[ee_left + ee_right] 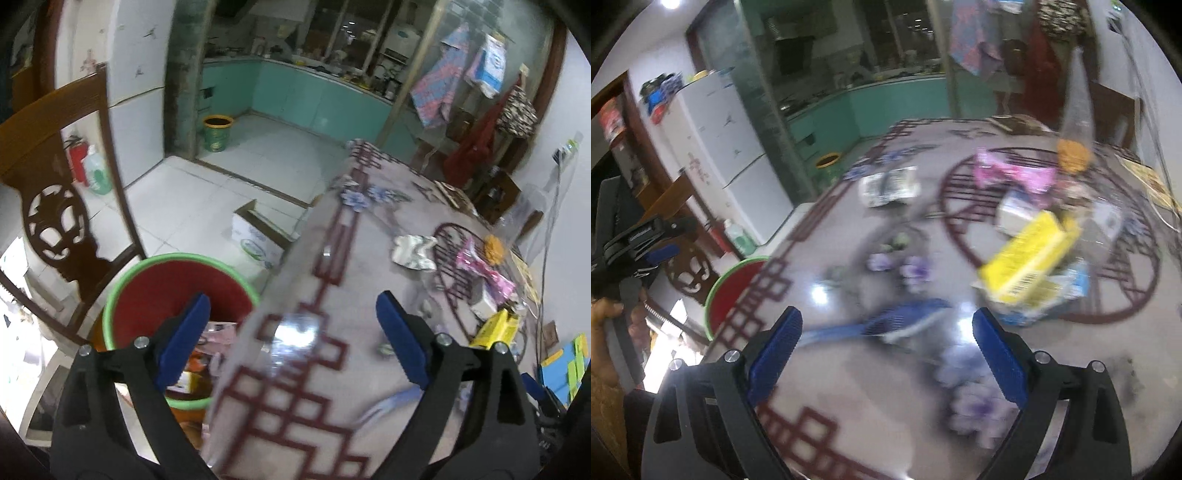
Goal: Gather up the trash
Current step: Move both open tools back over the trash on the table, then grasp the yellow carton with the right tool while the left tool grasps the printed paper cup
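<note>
table [849,406] – patterned cover | on it – yellow box [1030,254], pink wrapper [1015,173], blue swatter [886,325]

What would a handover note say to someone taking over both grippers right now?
Left gripper: open, empty, over the table edge beside the red bin.
Right gripper: open, empty, over the table, pointing toward a blue item that is too blurred to identify.
Done: the bin already holds some packaging.
Left on the table: yellow box, pink wrapper, crumpled silver wrapper, the blue item, plus smaller blurred scraps around the yellow box.
</note>
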Demonstrator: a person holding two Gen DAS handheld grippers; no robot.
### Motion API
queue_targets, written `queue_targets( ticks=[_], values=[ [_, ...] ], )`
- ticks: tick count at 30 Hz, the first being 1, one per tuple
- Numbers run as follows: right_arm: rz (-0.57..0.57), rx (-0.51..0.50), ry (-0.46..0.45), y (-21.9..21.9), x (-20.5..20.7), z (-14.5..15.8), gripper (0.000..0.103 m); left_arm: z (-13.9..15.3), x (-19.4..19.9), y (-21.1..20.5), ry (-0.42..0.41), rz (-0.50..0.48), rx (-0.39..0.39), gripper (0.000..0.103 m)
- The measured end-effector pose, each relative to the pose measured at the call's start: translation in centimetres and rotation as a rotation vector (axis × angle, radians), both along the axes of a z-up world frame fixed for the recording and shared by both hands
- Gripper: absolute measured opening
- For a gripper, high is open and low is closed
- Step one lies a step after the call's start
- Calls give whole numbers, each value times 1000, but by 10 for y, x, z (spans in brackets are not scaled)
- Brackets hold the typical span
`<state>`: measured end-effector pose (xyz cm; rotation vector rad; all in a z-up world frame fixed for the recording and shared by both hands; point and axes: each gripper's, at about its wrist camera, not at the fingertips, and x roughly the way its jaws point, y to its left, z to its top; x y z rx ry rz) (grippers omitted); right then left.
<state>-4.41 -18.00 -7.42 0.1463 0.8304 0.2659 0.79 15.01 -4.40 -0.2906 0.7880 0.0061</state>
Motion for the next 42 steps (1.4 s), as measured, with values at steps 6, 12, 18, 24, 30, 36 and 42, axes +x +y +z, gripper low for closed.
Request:
queue_targets(
  ticks=[6,12,18,24,30,36,42],
  values=[
    [-103,60,29,-52,3,2,90,8,10,-57,-27,-101,26,89],
    [-158,71,71,-93,24,14,93,9,19,-104,-31,-187,18,89],
    [-178,159,167,-123,73,0,93,6,28,-144,-35,-247,20,89],
    [-201,138,203,-116,111,-23,93,-1,38,-159,-20,-261,16,89],
    [-228,126,292,-120,133,-58,93,-3,53,-165,-10,-232,-41,89],
    [-129,74,283,-108,136,-60,54,-10,74,-183,11,-254,5,91],
    [-94,160,276,-118,129,-50,12,-27,125,-189,13,-270,186,95]
  ],
)
